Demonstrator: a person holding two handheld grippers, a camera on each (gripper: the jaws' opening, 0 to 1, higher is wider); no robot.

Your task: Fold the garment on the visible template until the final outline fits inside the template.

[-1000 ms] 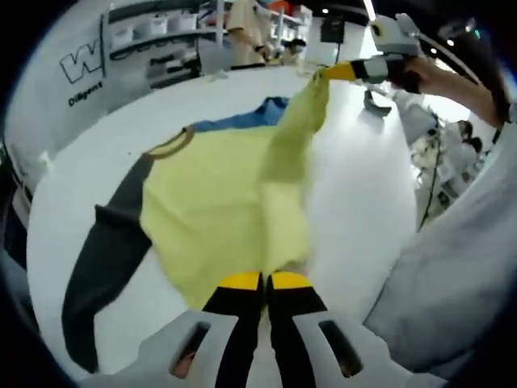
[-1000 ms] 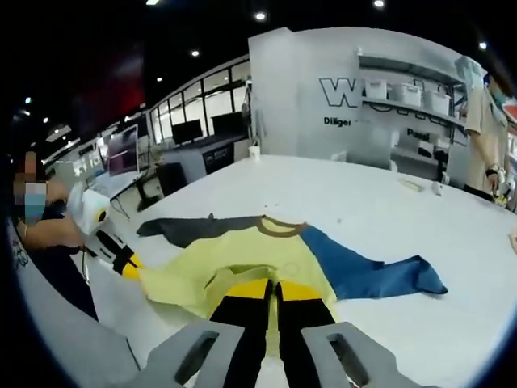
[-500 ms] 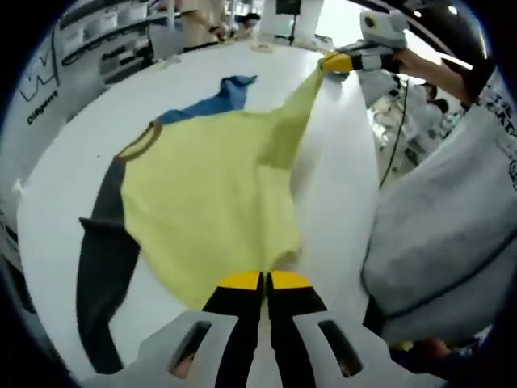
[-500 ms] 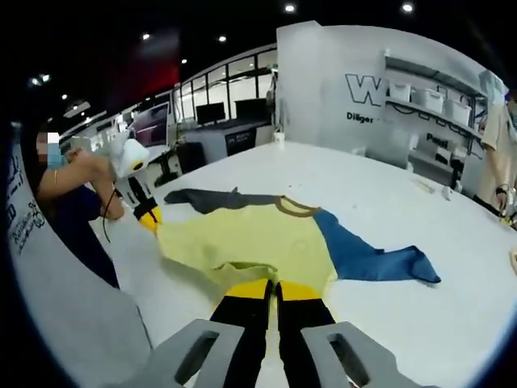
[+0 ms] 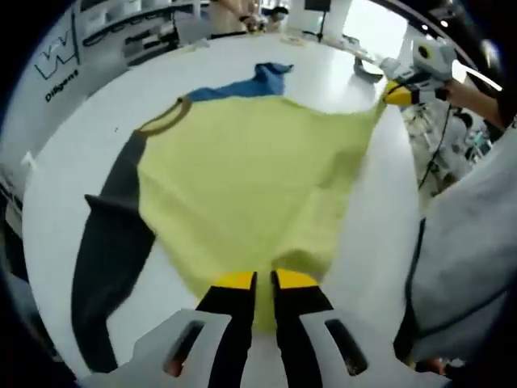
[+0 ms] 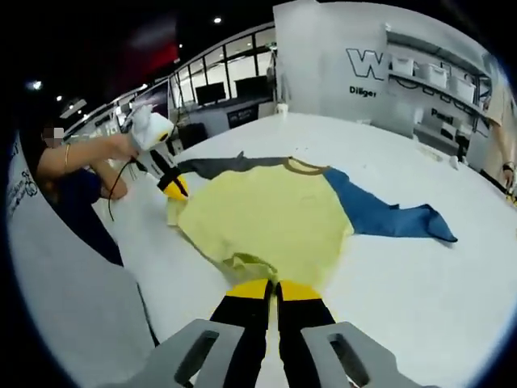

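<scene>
One garment (image 5: 242, 178) here, a yellow shirt with a dark grey sleeve (image 5: 109, 259) on one side and a blue sleeve (image 5: 242, 85) on the other, lying out on a big white table (image 5: 73, 137). Compared to a second ago it's way flatter: the hem side was bunched and hanging up in the air between the two grippers, now the hands have moved apart and the yellow body is pulled taut and almost smooth. Both claws are pinching hem corners: the left gripper (image 5: 257, 280) is pressed together on the near corner, and the right gripper (image 6: 271, 287) is clamped on the other corner, with a bit of crumpled fabric just ahead of its tips. I honestly can't make out any template outline on the table. My read: this is just the spread-out step, no fold made yet, so the task is barely started. Sleeves aren't tucked in yet, and the blue one is rumpled at its end.
</scene>
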